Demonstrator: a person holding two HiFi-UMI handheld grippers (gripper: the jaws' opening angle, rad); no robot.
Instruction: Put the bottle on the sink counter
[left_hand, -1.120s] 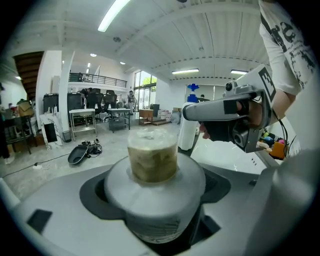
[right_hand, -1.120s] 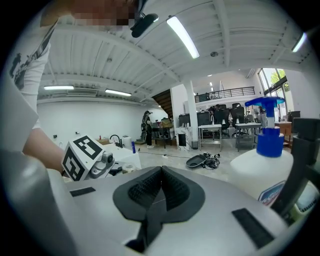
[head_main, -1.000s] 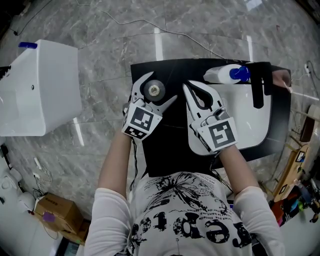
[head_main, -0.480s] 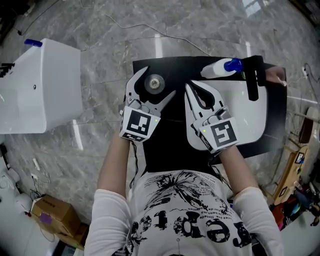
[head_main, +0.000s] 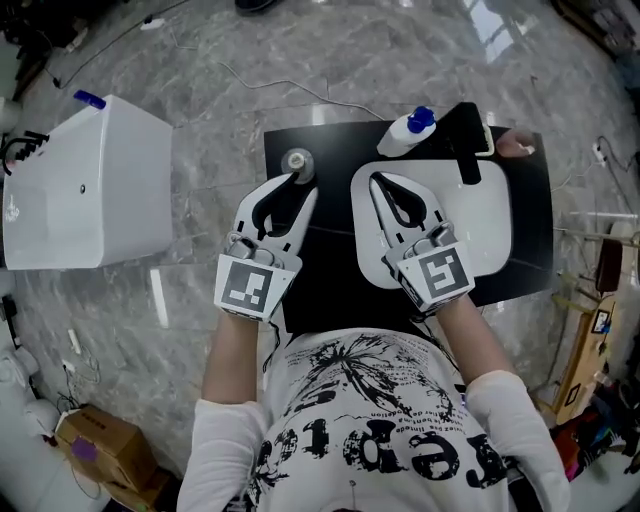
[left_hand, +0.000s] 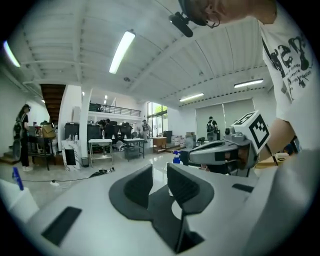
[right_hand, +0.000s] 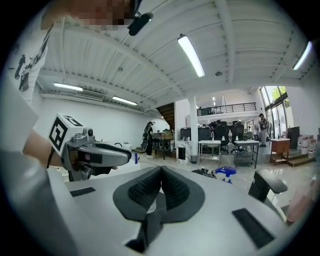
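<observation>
Pulled the left gripper (head_main: 300, 192) back toward the lower left of the head view. Narrowed its jaws from wide apart, closing now with nothing between them. Left the small round grey object (head_main: 297, 160) just beyond the tips instead of framed by them.

Kept the right gripper (head_main: 384, 182) over the sink basin (head_main: 490, 215), jaws pressed together, empty.

Found at upper centre: the bottle (head_main: 404, 134), lying on its side on the black table (head_main: 320, 300) at the basin's back rim, beside the faucet (head_main: 466, 150), well apart from both grippers. Probably means no grasp begun.

Smooth white plastic with a blue cap for the bottle. Glossy, rounded white for the basin. Matte for the table. Ribbed dark pads (right_hand: 144, 191).
</observation>
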